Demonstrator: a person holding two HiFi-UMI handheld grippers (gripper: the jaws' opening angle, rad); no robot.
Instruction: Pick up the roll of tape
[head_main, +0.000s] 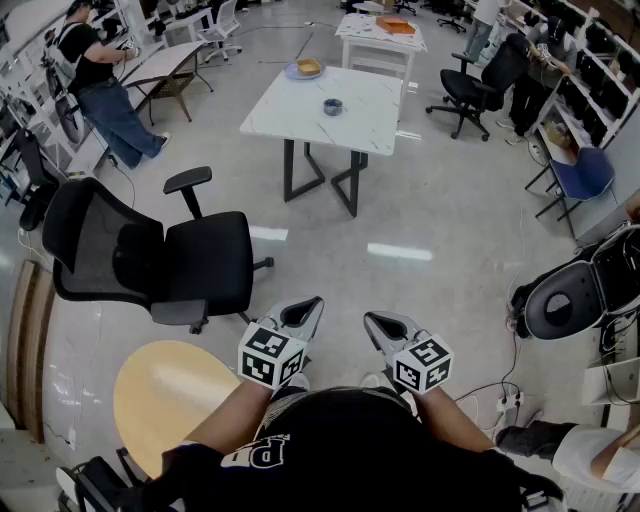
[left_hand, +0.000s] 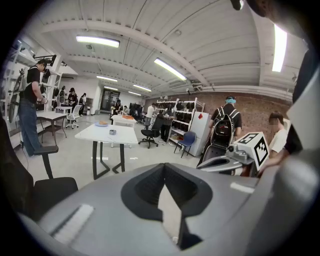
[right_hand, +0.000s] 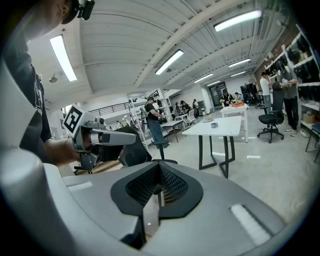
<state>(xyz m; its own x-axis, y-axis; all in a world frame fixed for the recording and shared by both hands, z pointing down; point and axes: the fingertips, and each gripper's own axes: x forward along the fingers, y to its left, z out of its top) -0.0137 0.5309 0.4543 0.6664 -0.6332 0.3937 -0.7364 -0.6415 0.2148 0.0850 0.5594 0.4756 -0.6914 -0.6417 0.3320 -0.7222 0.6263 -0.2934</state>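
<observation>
Ahead of the closed fingers of the left gripper (head_main: 314, 303) and right gripper (head_main: 370, 319), pale glossy floor (head_main: 400, 225) lies open up to the white marble-topped table with black legs (head_main: 365, 100). A black mesh office chair (head_main: 170, 255) blocks the way left of the left fingers. A round yellow wooden stool (head_main: 165, 395) sits behind them.

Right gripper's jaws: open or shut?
Shut. Its own view shows the right gripper with jaws meeting at the tips, nothing between them; the roll of tape lies away on the white table.
</observation>
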